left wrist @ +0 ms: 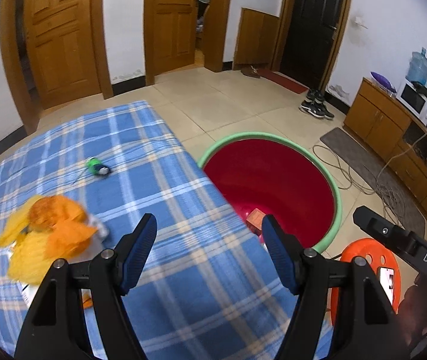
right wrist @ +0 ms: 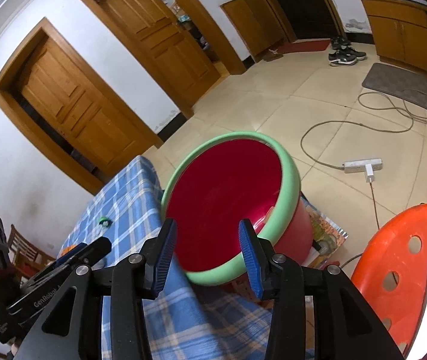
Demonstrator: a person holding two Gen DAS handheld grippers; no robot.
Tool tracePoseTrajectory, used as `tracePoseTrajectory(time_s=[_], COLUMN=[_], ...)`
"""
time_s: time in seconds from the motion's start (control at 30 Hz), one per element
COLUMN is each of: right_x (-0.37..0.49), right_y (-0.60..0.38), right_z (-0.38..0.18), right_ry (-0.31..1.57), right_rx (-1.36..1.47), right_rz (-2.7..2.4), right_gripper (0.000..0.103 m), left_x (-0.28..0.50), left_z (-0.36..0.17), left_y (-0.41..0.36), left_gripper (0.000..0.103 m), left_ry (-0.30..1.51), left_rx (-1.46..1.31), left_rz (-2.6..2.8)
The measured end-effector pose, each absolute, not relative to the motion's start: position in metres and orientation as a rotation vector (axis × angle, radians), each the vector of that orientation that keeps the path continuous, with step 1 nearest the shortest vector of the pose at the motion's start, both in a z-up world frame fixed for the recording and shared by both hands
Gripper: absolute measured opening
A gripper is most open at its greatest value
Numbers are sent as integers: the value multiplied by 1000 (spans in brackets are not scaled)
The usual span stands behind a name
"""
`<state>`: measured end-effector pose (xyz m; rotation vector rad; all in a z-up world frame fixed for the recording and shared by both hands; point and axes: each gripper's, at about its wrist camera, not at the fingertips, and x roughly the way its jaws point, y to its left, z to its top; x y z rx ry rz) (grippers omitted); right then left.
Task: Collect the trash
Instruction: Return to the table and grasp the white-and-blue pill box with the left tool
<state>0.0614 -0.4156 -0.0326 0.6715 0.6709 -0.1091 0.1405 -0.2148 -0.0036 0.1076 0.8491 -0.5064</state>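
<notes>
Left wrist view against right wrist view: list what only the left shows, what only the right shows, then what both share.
Only the left wrist view shows the water jug, the white microwave and the pink box inside the bin.

Only the right wrist view shows the white power strip on the floor.

Both show the red bin, blue plaid cloth, orange stool, shoes and both grippers open and empty.

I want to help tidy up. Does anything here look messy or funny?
Yes. Crumpled orange and yellow wrappers lie heaped on the blue checked cloth, with a small green bottle tipped on its side farther back. The red bucket with the green rim beside the table looks tilted. Both claws are open, empty.
</notes>
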Motion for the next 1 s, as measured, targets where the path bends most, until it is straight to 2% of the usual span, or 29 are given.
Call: tracePoseTrajectory(time_s=[0.33,0.47,1.0], right_x=[55,53,57], right_y=[-378,-363,-322], right_z=[-20,-17,-20], right_ry=[684,687,740], right_rx=[631,618,574], right_rz=[-49,-31,12], right_gripper=[47,52,58], left_x=[122,117,114], left_z=[7,7,-14], left_y=[-155,-126,-15], left_gripper=[72,72,72], left_ry=[835,843,867], left_rx=[39,4,-106], left_rz=[-418,-355,-96])
